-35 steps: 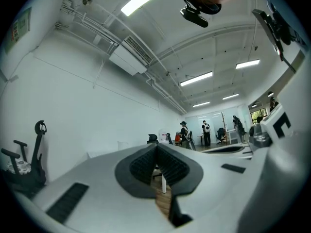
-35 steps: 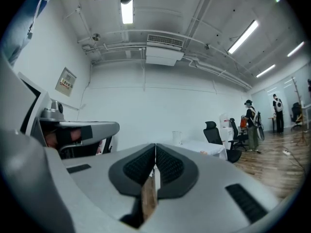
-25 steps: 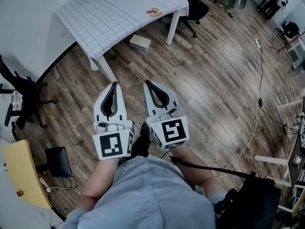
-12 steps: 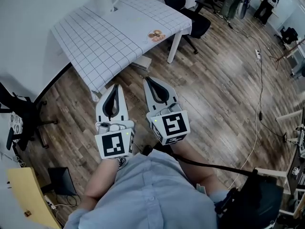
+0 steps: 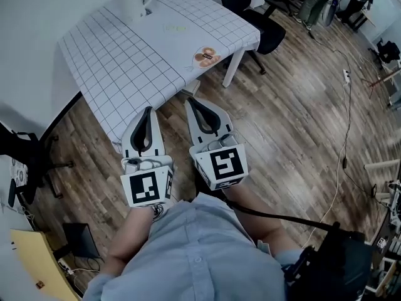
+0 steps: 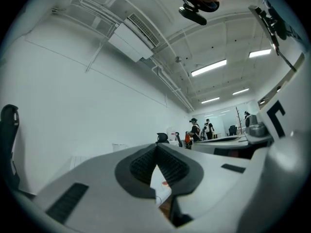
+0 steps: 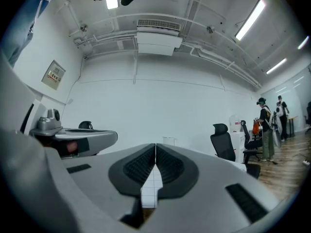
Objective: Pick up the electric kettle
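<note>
The electric kettle stands upright at the far left corner of the worktop, white, with its handle turned to the right. Its lid area is too small to read, and what it holds, if anything, cannot be told. The worktop wears a white cloth ruled in a dark grid. A small orange-brown item lies near its right edge and a pale flat scrap sits further back; neither can be made out well enough to name.

The left tongs and the right tongs are held side by side in front of the person's body, over the wooden floor. They point toward the near edge of the worktop, with their tips close to it. Both pairs of jaws are pressed together with nothing between them, the ribbed dark pads meeting along a thin line. The kettle lies well apart from both tongs, across the whole worktop and up to the left of them. In the right gripper view it shows as a small white shape just above the closed tips. A black office chair stands beyond the worktop's right side.
</note>
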`<act>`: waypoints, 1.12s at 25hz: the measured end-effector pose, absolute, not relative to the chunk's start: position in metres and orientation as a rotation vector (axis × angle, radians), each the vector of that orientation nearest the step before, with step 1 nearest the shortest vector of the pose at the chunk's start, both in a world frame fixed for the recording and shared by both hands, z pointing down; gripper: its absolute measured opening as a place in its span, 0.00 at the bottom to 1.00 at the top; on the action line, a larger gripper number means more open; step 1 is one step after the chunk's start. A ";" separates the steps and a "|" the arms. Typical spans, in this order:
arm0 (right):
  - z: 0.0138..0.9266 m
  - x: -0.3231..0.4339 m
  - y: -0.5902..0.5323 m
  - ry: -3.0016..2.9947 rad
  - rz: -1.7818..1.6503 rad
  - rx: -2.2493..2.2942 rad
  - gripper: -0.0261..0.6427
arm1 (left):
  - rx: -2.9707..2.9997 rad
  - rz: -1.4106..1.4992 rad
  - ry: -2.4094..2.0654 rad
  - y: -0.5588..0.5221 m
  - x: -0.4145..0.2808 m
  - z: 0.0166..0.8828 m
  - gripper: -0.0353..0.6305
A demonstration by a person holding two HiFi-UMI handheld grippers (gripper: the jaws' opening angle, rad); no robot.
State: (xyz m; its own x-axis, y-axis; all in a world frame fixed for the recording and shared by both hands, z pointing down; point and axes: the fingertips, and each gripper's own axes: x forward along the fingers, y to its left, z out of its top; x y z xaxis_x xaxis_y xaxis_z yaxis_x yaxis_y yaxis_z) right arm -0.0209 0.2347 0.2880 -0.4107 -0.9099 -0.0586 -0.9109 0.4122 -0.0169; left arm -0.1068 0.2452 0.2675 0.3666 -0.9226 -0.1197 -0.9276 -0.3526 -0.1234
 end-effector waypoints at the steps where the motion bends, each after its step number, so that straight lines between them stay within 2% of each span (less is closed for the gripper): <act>1: 0.289 -0.017 0.221 2.601 0.021 -1.660 0.04 | -2.445 0.031 1.693 0.232 -0.103 0.270 0.05; 15: 0.274 0.006 0.047 2.685 0.036 -1.486 0.04 | -2.293 0.020 1.817 0.070 -0.073 0.247 0.05; 28: 0.263 -0.014 -0.064 2.738 0.098 -1.407 0.04 | -2.213 0.078 1.899 -0.032 -0.094 0.239 0.05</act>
